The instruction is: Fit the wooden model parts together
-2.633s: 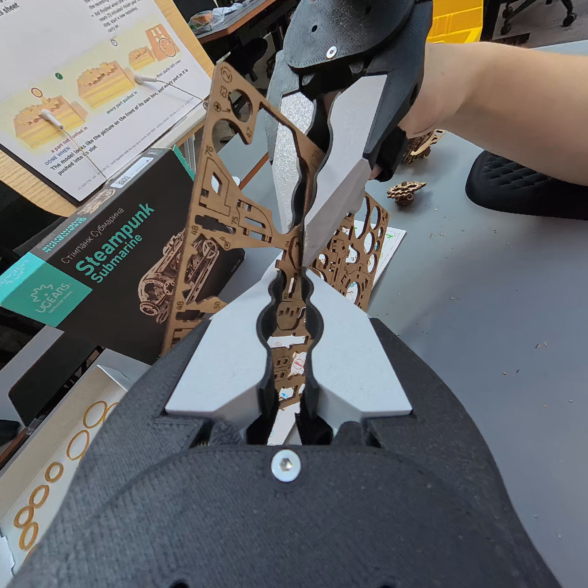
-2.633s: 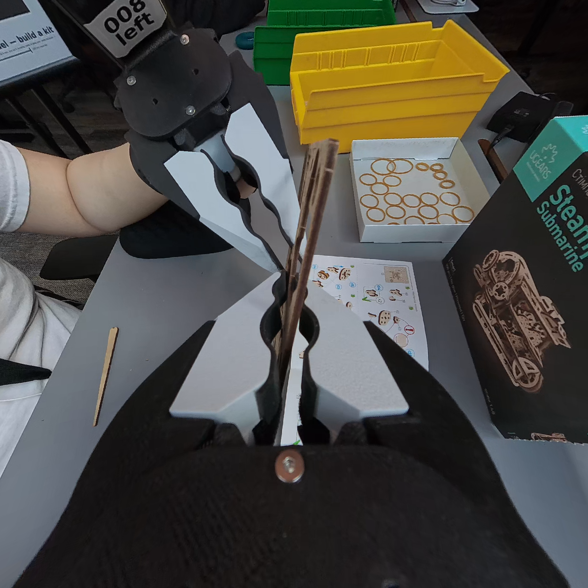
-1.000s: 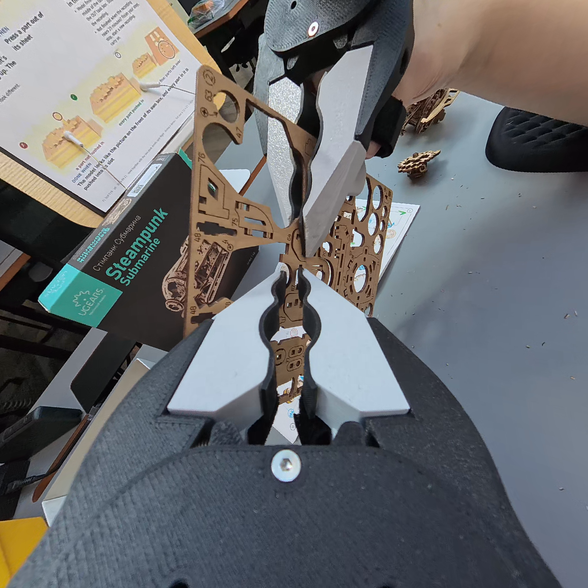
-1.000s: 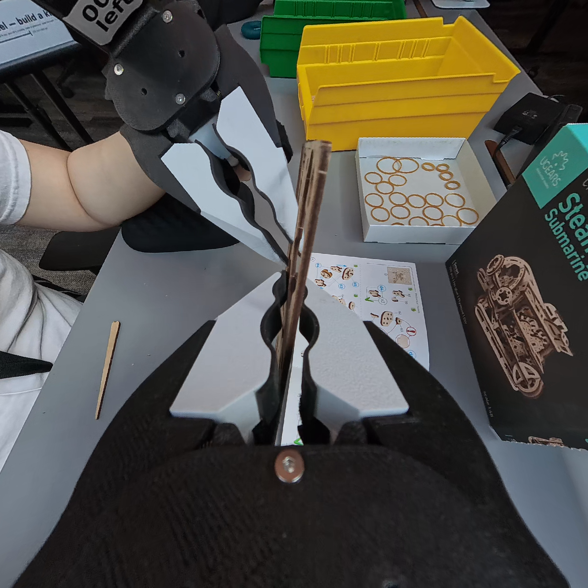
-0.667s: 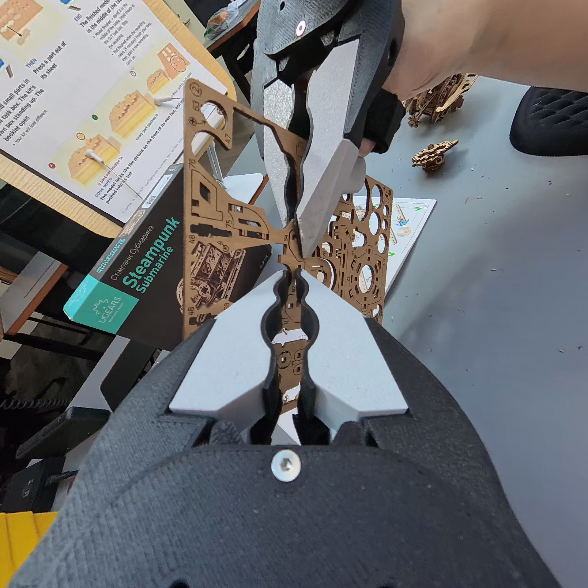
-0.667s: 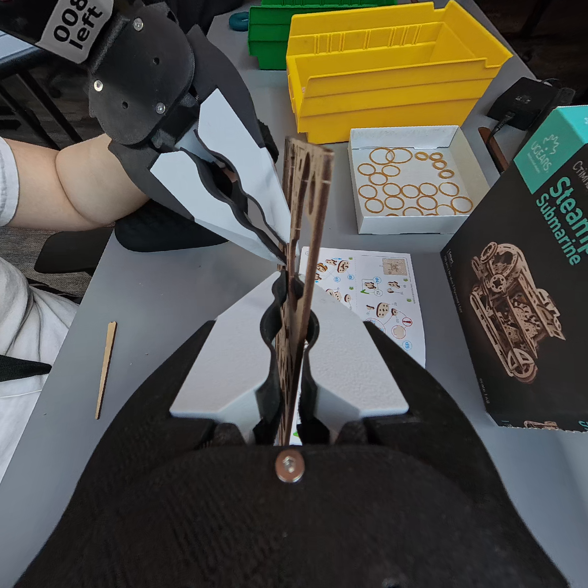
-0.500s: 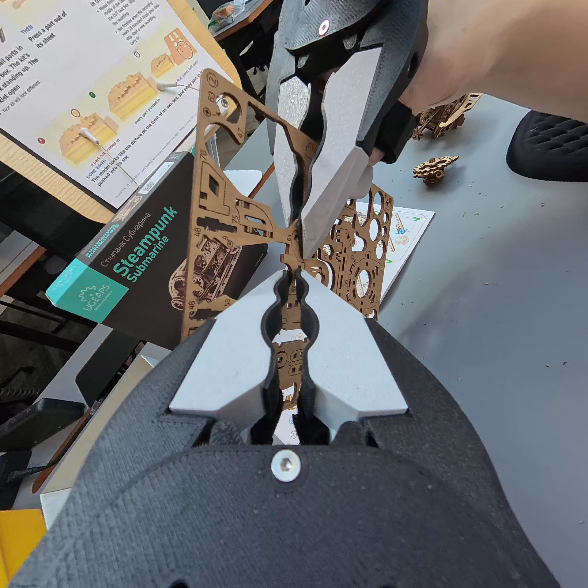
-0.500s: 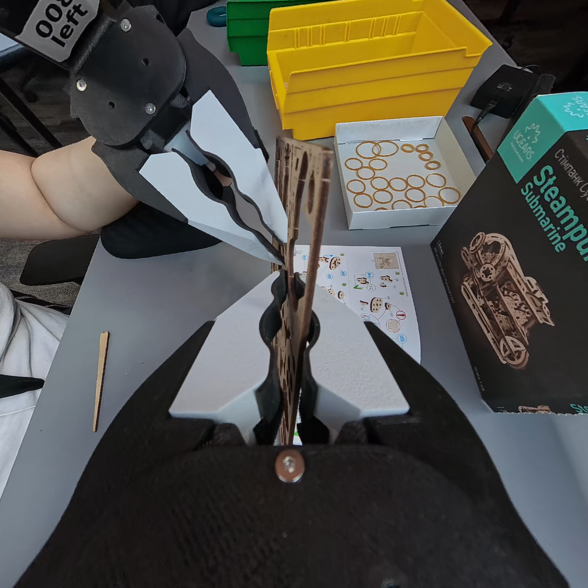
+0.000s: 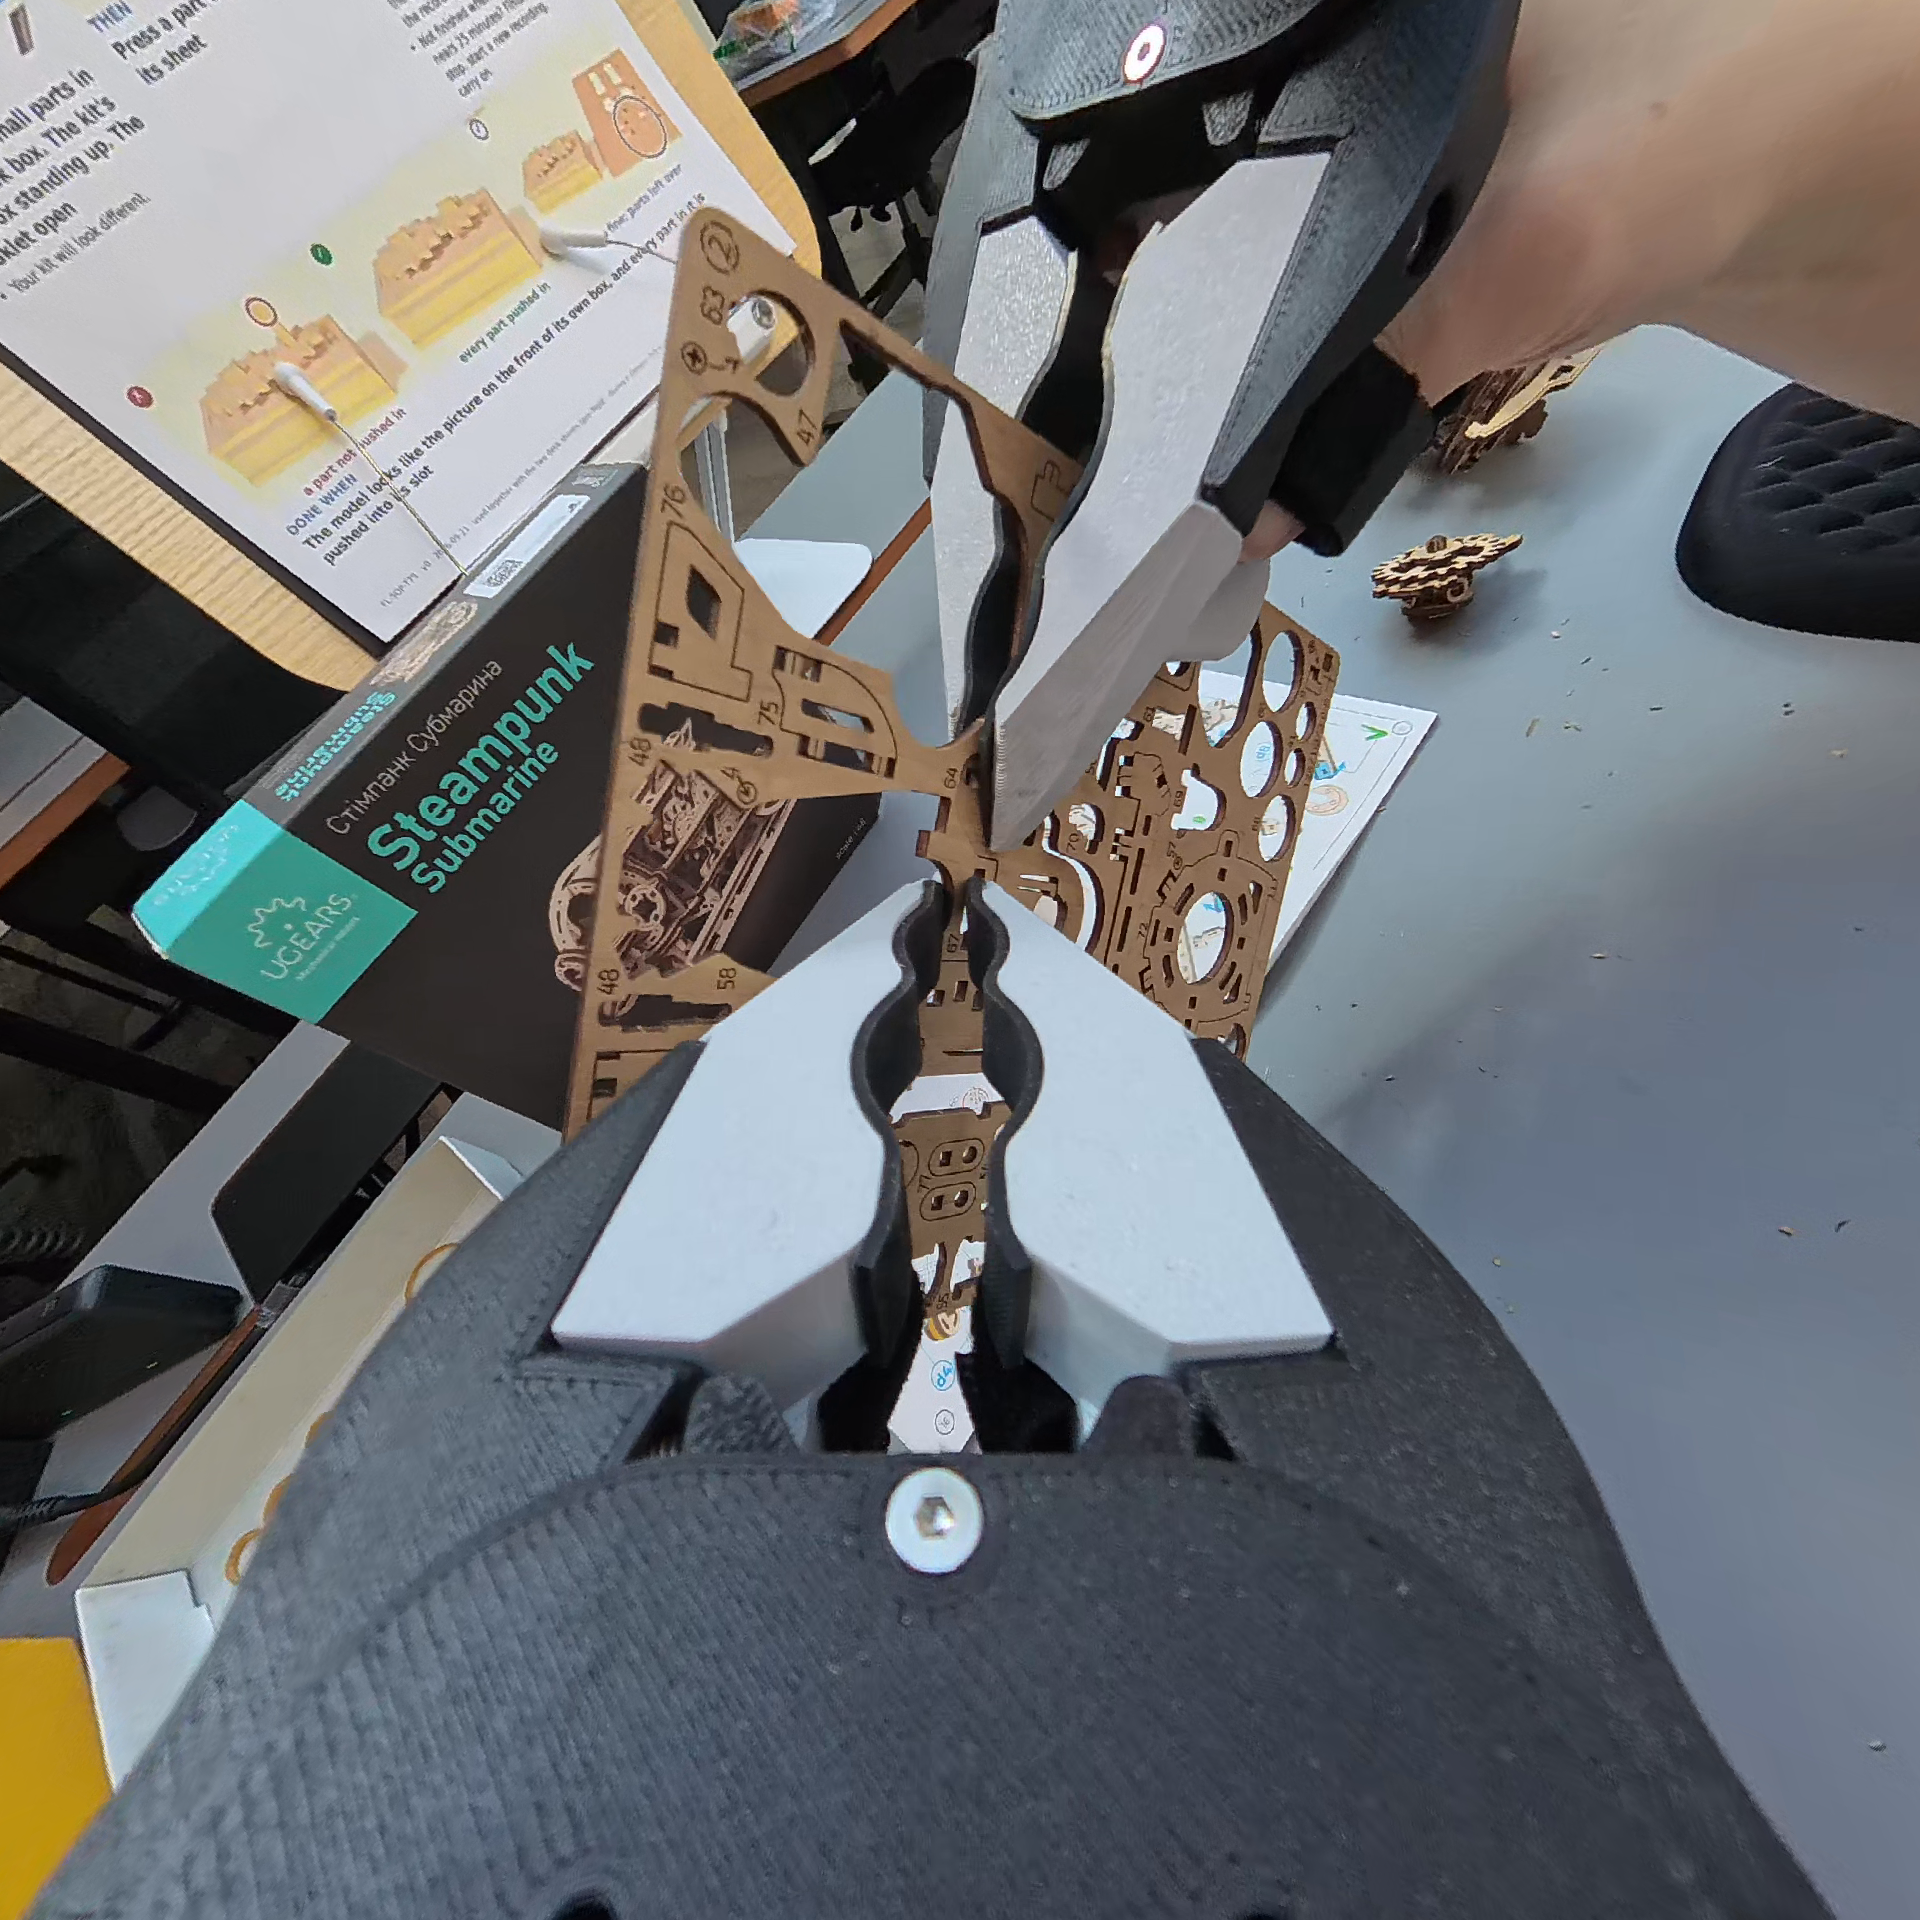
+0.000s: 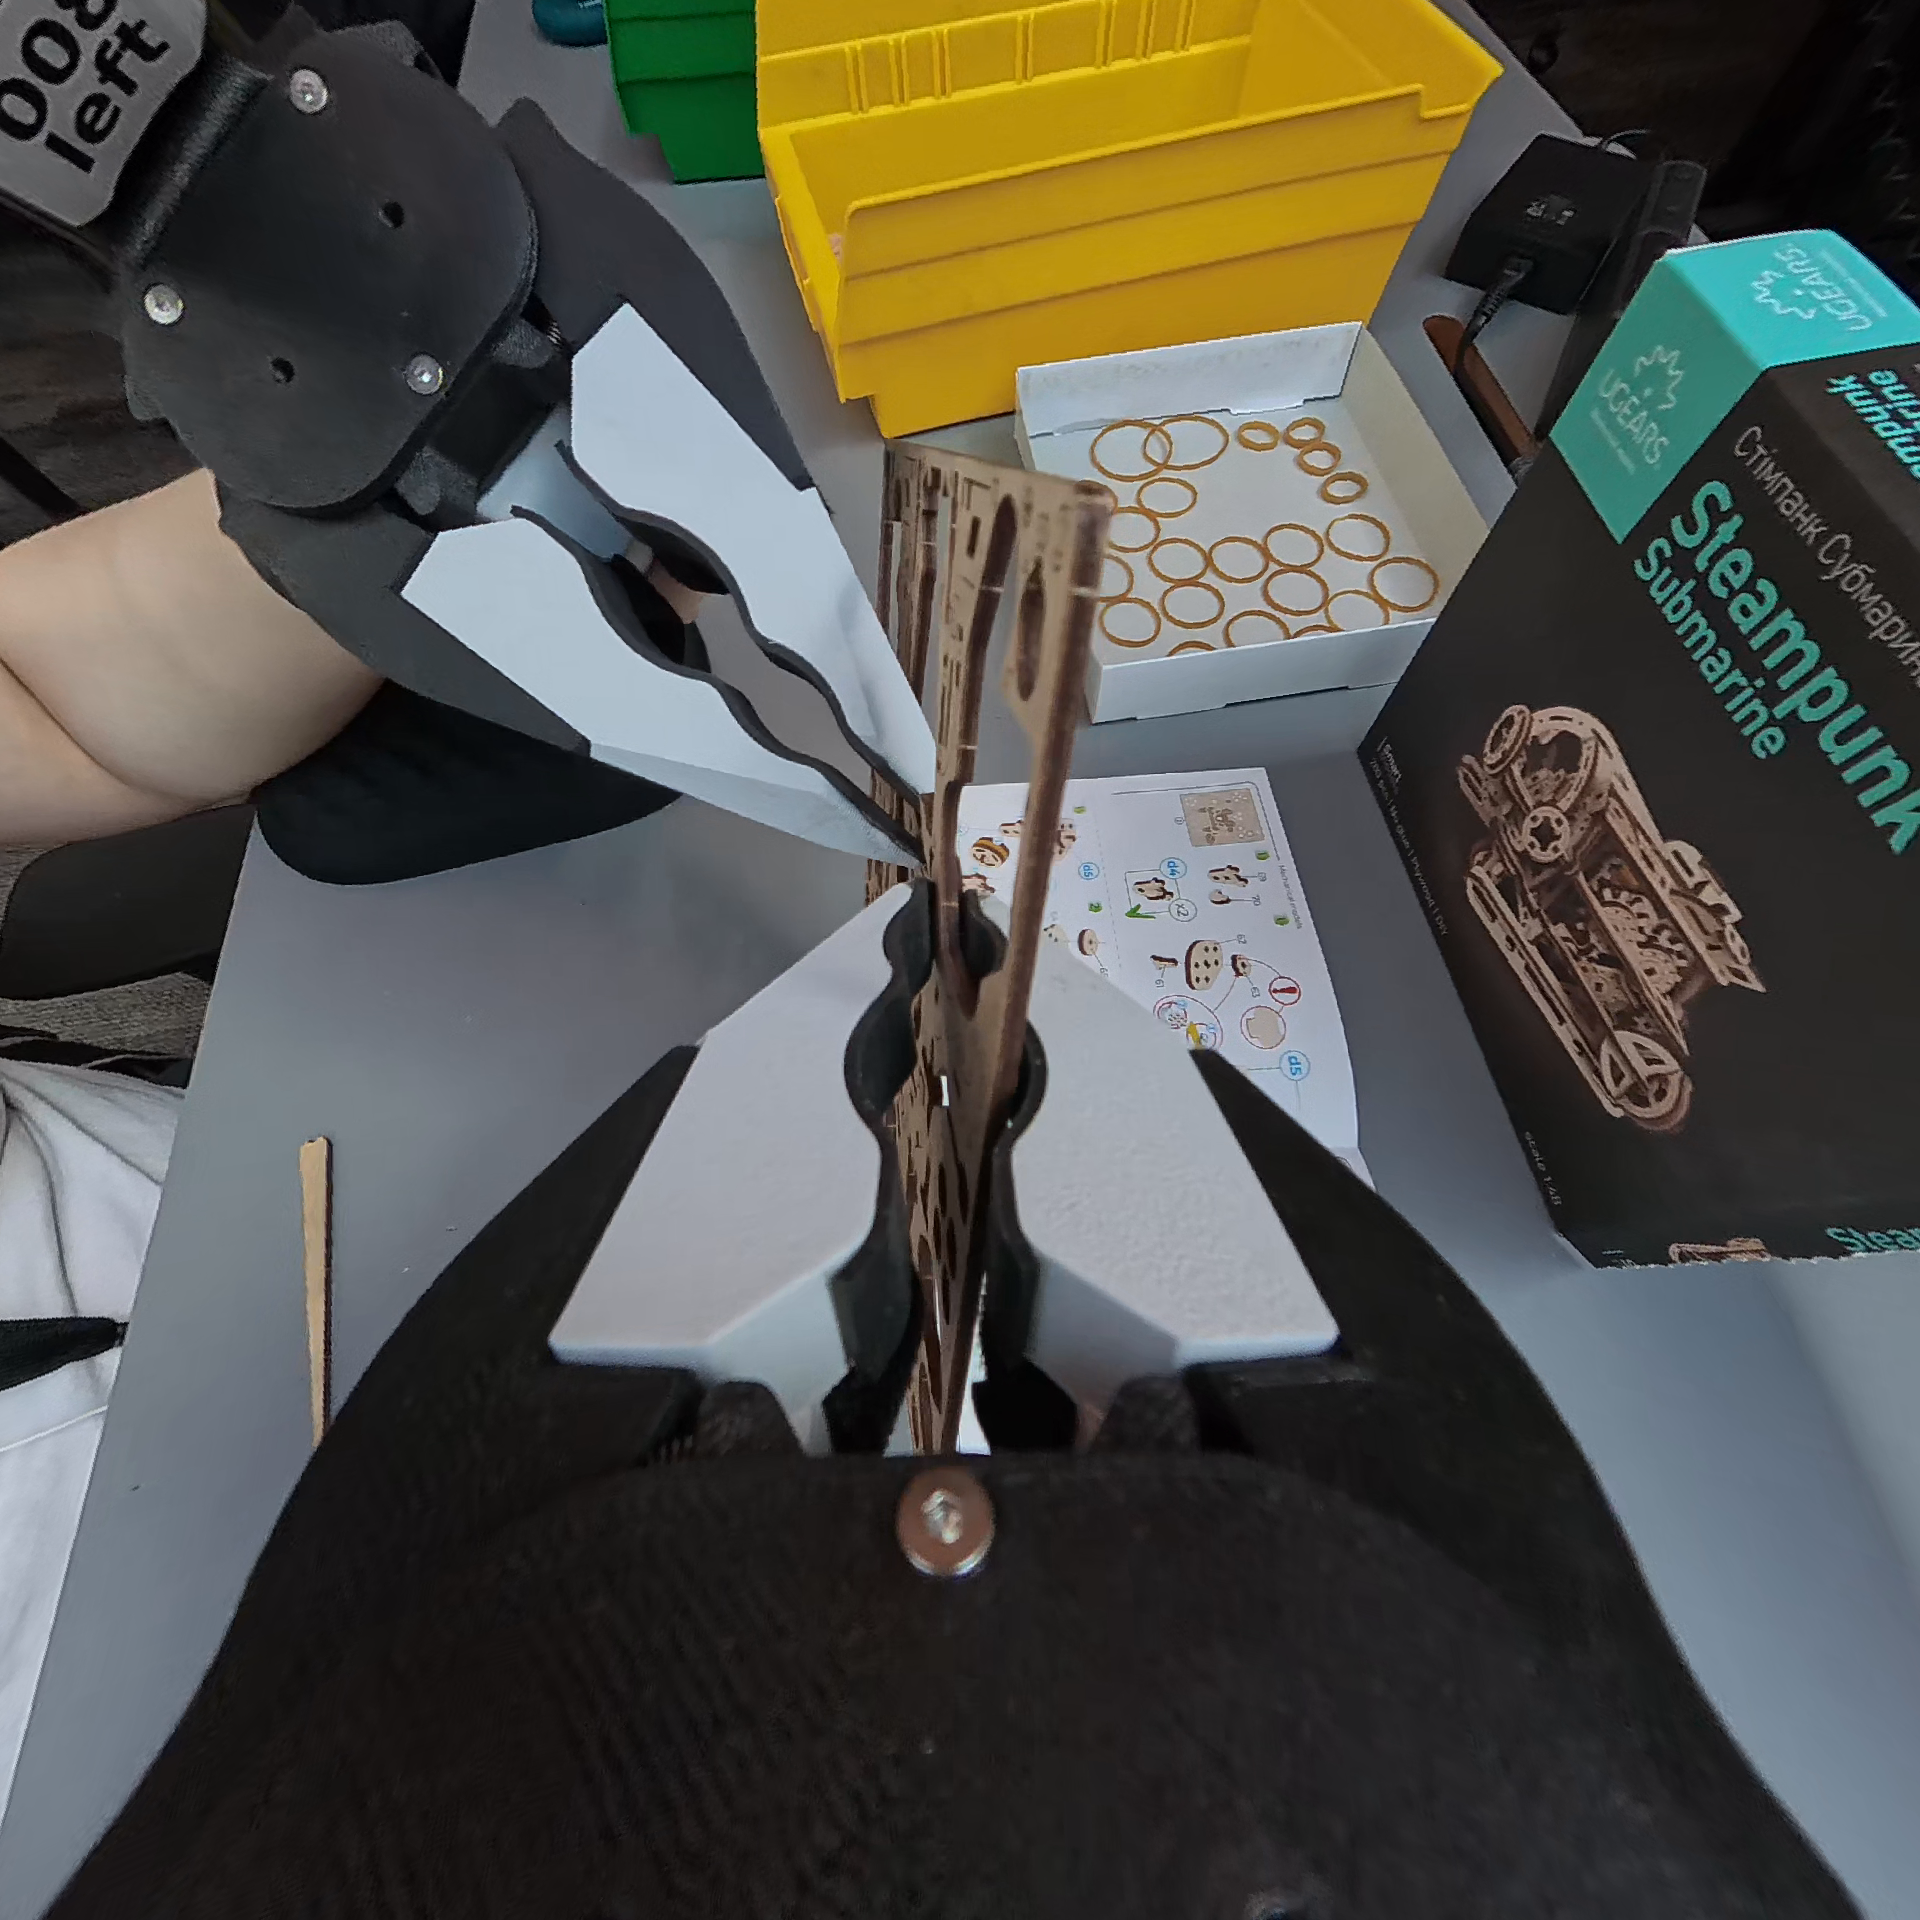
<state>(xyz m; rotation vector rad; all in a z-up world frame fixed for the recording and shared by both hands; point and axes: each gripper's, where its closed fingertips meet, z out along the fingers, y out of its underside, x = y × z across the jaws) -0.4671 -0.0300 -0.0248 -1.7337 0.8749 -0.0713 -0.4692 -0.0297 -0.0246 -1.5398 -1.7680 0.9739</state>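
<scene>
Print marks the dark box (image 9: 499,790), wooden sheet (image 9: 748,665) and leaflet (image 10: 1195,935).

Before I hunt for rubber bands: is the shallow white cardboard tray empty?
No. The shallow white cardboard tray holds many tan rubber-band rings spread over its floor, clear in the right wrist view.

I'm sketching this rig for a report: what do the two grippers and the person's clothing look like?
Both the left gripper and right gripper have black textured bodies, pale grey wedge fingers with wavy black pads, and a silver screw. The left carries a white label. A white sleeve shows.
</scene>
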